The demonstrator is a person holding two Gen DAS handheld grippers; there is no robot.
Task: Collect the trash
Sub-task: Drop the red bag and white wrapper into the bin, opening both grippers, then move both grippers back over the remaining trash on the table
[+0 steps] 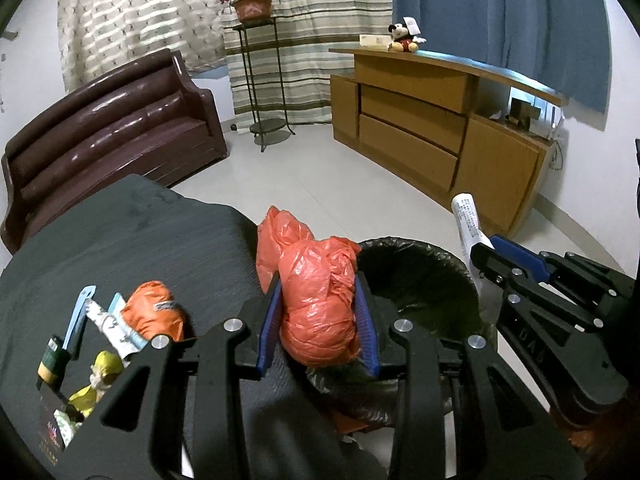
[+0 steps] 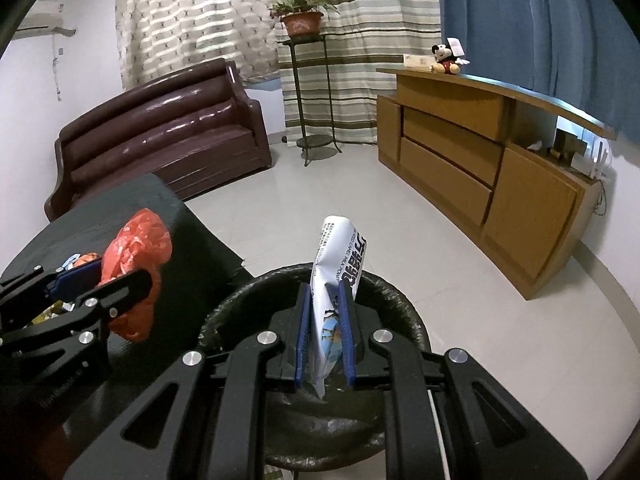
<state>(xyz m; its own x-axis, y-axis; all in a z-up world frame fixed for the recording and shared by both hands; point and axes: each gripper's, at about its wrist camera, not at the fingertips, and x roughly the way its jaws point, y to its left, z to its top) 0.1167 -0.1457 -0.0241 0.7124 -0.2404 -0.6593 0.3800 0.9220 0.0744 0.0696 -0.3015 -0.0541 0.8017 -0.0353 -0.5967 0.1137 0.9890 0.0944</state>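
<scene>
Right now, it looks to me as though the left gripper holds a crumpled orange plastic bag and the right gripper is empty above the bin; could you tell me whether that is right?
Not quite: the right gripper is not empty. The right wrist view shows it shut on a white printed packet above the black-lined bin. The left gripper does hold the crumpled orange plastic bag.

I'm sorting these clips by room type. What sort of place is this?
Most likely a home living room: a dark brown sofa by the curtains, a wooden cabinet with a plush toy on top, and a potted plant on a metal stand.
</scene>
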